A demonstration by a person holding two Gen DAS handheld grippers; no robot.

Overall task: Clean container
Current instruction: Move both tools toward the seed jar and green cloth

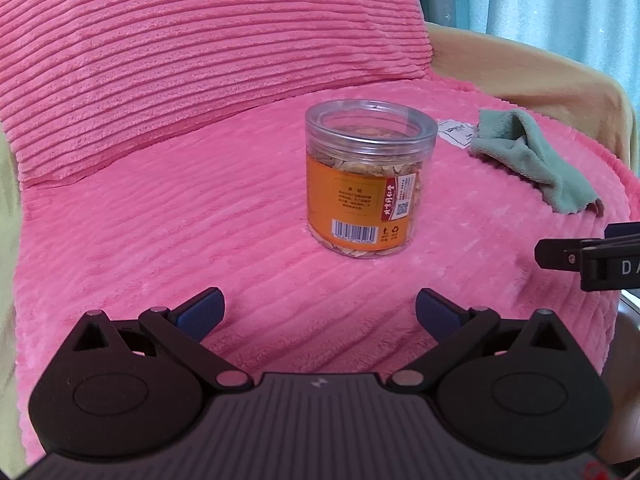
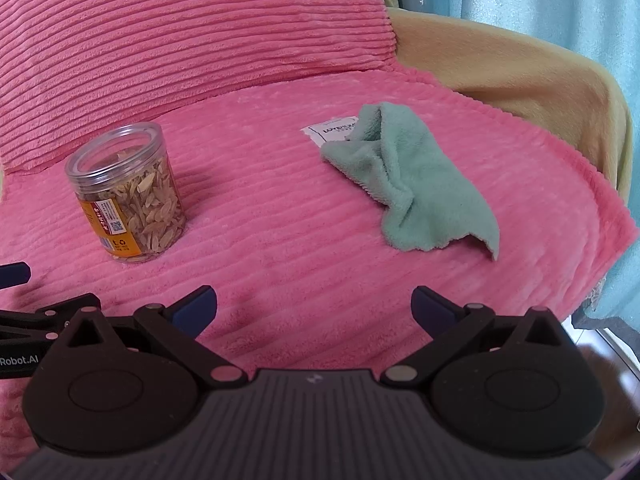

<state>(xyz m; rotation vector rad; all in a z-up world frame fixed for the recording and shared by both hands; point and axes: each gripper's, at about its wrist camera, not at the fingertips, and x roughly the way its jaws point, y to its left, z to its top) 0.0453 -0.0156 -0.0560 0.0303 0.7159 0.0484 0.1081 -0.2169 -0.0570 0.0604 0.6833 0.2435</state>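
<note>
A clear plastic container (image 1: 370,178) with an orange label, a clear lid and dried slices inside stands upright on the pink cushion; it also shows in the right wrist view (image 2: 128,192) at the left. A crumpled green cloth (image 1: 532,160) lies to its right, seen larger in the right wrist view (image 2: 416,180). My left gripper (image 1: 319,314) is open and empty, a short way in front of the container. My right gripper (image 2: 314,308) is open and empty, in front of the cloth.
A ribbed pink seat cushion (image 1: 200,240) covers the chair, with a pink back cushion (image 1: 180,60) behind. A white fabric tag (image 2: 328,132) peeks out by the cloth. The tan chair arm (image 2: 520,80) curves at the right, with blue curtains (image 2: 540,0) beyond.
</note>
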